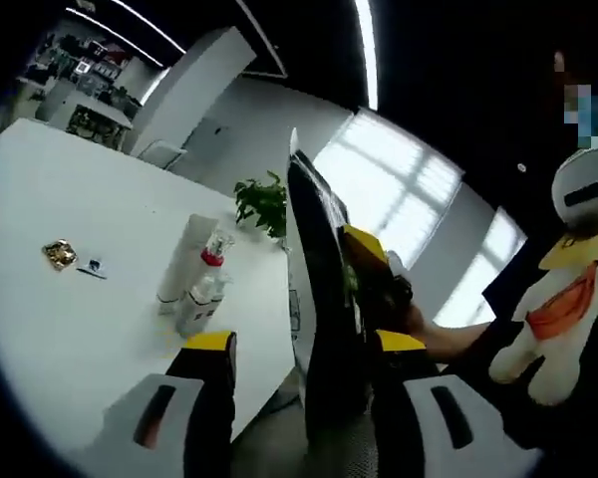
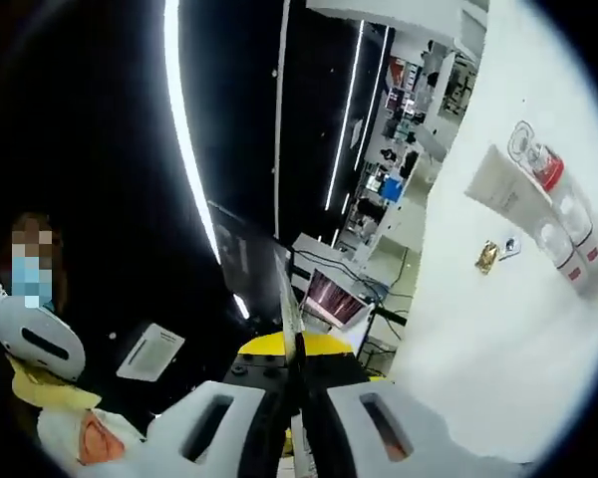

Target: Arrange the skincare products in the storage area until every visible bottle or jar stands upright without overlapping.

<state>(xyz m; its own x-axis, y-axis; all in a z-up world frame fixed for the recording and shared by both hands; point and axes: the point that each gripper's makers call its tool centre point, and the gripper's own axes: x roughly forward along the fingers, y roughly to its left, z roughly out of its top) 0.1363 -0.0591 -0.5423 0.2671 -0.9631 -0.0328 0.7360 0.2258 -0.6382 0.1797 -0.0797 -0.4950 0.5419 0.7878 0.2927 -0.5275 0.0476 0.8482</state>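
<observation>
Both grippers are held off the edge of the white worktop (image 1: 70, 249), away from the skincare products. Seen in the left gripper view, the left gripper (image 1: 304, 344) has its jaws spread wide, yellow-tipped, with a dark upright panel (image 1: 319, 279) standing in the gap between them; whether either jaw touches it I cannot tell. Beyond the left-hand jaw, the products sit well apart from the gripper, out on the worktop: a white tube (image 1: 184, 259) lying on its side, and just beside it a clear spray bottle with a red collar (image 1: 211, 257) and another small clear bottle (image 1: 197, 304), both also lying down. Further out on the worktop rest a small golden packet (image 1: 58, 254) and a tiny dark item next to it. A green plant (image 1: 262, 204) stands behind the worktop, and a white plush toy with an orange scarf (image 1: 558, 299) sits off to the other side. Seen in the right gripper view, the right gripper (image 2: 297, 383) has its jaws drawn together, clenched on a thin pale sheet edge (image 2: 287, 299) that rises between them. The same tube (image 2: 498, 189) and clear bottles (image 2: 563, 234) lie far off, well apart from this gripper.
</observation>
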